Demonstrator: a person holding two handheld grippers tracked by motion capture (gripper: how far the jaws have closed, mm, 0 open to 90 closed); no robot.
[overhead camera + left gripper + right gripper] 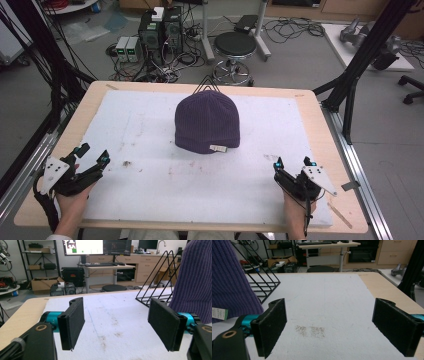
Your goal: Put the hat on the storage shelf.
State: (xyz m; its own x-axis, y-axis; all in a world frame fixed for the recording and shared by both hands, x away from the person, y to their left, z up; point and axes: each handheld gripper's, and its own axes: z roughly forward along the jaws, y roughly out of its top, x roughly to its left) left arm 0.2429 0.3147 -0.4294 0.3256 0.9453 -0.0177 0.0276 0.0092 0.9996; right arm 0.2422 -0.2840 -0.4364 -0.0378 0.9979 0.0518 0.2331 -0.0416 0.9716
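A purple knitted beanie point(207, 121) stands over a black wire stand point(205, 88) in the middle of the white foam mat point(150, 185); a small white tag hangs at its front hem. In the left gripper view the beanie point(195, 282) rises at the right edge with the wire stand point(156, 287) behind it. In the right gripper view the beanie point(229, 282) is at the left. My left gripper point(93, 156) rests at the mat's front left, open and empty. At the front right my right gripper point(294, 162) is open too, nothing between its pads point(273, 325).
The mat covers a wooden table point(320, 125). Brown stains point(125, 163) mark the mat's front part. A black frame post point(350, 100) stands beside the table's right edge. Behind the table are a stool point(235, 47) and computer boxes point(160, 30) on the floor.
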